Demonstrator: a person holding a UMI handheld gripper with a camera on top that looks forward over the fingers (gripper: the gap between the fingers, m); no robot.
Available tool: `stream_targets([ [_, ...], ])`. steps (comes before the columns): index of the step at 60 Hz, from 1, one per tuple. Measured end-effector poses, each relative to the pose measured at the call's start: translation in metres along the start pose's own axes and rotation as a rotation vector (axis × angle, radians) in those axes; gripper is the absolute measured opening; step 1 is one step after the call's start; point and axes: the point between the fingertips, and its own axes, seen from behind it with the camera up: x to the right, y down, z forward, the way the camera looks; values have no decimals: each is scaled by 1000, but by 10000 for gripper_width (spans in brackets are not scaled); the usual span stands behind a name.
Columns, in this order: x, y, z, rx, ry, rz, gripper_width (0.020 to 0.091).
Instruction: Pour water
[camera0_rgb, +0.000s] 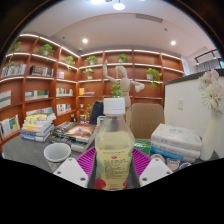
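While held: the gripper (113, 170) clamps a plastic bottle (113, 148), both fingers pressing its sides.
Bottle: upright, between the pads.
Bowl (57, 153): at 9 o'clock of the bottle, on the table (25, 152).

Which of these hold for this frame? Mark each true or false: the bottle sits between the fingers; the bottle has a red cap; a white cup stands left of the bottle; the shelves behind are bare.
1. The bottle sits between the gripper fingers: true, its sides meet the purple pads.
2. The bottle has a red cap: false, the cap is green.
3. A white cup stands left of the bottle: true, on the table.
4. The shelves behind are bare: false, they carry books and potted plants.
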Motion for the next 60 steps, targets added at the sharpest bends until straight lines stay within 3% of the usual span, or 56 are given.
stream_targets([
  [8, 8, -6, -28, 7, 31, 29, 725],
  [15, 16, -13, -66, 26, 67, 49, 773],
  [38, 39, -24, -173, 43, 181, 57, 775],
  [60, 37, -45, -223, 93, 185, 91, 774],
])
